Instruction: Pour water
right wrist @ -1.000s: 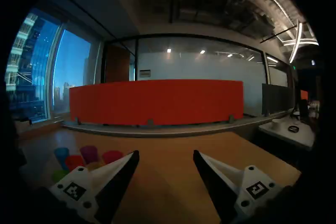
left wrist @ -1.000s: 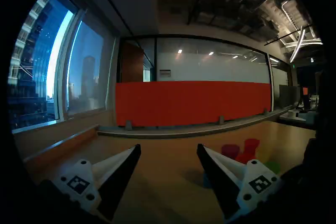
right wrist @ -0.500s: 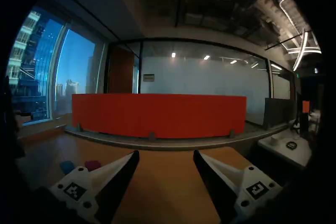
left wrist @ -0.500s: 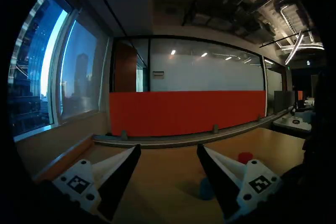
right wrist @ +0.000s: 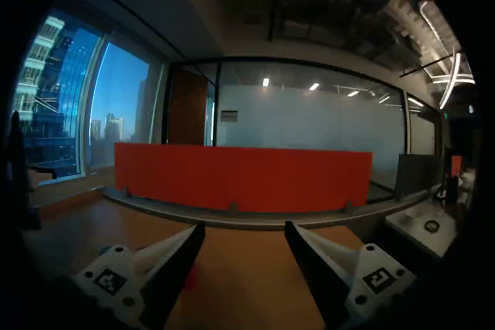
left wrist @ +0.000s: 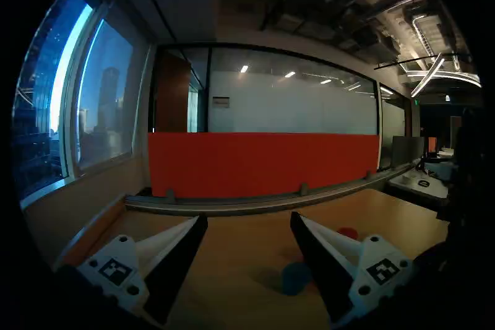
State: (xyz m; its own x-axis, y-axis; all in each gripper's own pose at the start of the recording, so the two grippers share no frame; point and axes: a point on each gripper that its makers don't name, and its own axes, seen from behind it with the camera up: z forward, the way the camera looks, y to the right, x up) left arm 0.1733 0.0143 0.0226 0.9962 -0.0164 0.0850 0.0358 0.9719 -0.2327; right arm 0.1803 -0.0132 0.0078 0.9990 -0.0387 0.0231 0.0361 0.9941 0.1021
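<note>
We hold the left hand-held gripper [left wrist: 247, 216] and right hand-held gripper [right wrist: 243, 225] spread open and empty, while the small round blue cup [left wrist: 296, 278] stands on the wooden surface [left wrist: 247, 252] near the left one, probably light and tippy, best pinched mid-wall.

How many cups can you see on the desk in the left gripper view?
2. A blue cup sits beside the right-hand finger; a red cup stands farther back, past that finger. More may be hidden behind the fingers.
</note>
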